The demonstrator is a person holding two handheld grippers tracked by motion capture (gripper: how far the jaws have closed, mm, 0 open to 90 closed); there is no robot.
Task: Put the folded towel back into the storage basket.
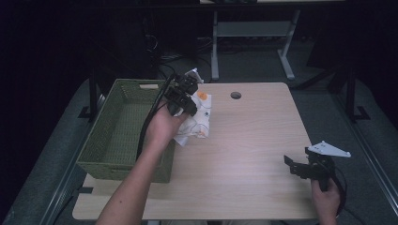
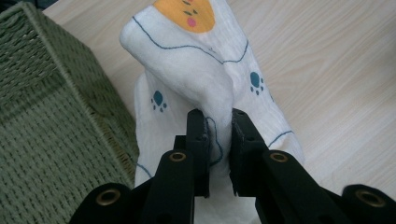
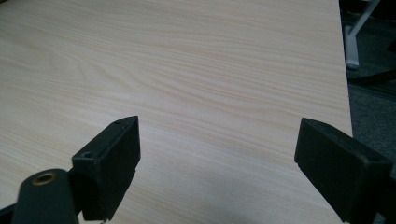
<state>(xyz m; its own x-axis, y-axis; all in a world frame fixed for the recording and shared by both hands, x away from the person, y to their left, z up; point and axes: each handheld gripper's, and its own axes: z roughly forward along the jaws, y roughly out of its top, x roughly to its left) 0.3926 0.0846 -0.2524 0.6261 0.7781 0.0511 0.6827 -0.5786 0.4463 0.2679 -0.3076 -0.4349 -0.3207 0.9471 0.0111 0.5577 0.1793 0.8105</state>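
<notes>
Your green woven basket point(image 1: 123, 136) sits on the left side of the pale wooden table point(image 1: 253, 140); the white printed cloth point(image 1: 199, 117) lies just right of it — pinched in your left gripper point(image 1: 184, 93); your right gripper point(image 1: 300, 165) hangs spread over the table's near right corner, well apart.

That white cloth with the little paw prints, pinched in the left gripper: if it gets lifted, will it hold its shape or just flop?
Probably flop. The white cloth bunches into soft folds where the left gripper pinches it, so it looks thin and limp. It likely weighs little: one small pinch is raising a fold. Its loose end lies on the table beside the green basket and may drag.
</notes>
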